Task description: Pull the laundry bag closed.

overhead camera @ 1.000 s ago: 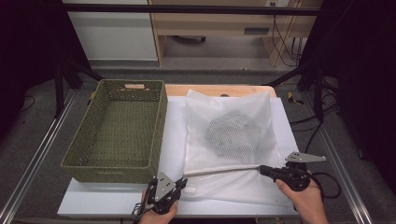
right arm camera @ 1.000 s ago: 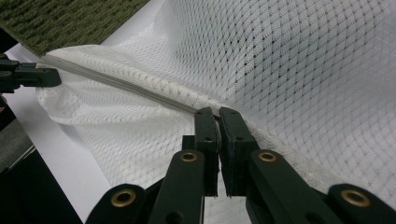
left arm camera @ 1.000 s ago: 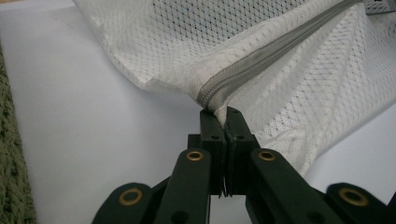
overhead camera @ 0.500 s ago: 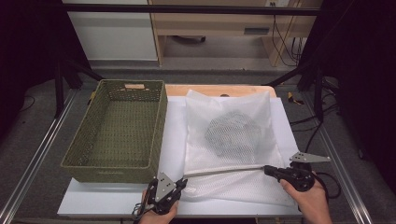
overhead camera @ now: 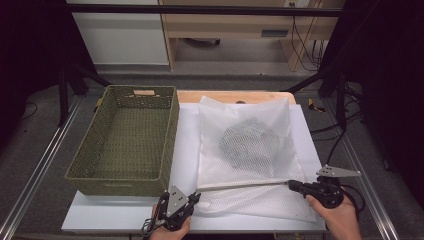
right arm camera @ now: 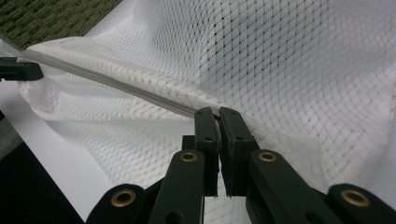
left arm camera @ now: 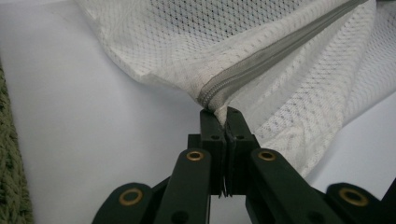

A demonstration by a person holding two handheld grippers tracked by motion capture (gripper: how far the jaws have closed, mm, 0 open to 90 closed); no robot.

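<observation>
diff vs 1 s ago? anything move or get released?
Only a small shift: the right gripper slid slightly toward the table's right edge along the zipper line, drawing the zipper taut. Nothing was released. Both it and the left gripper remain shut on the zipper edge of the white mesh laundry bag. The left gripper, the dark bundle inside the bag and the green woven basket stayed as they were.

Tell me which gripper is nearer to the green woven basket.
Left. The left gripper sits just off the green woven basket's near right corner, shut on the zipper end of the mesh laundry bag. The right gripper pinches the zipper's other end, across the bag.
</observation>
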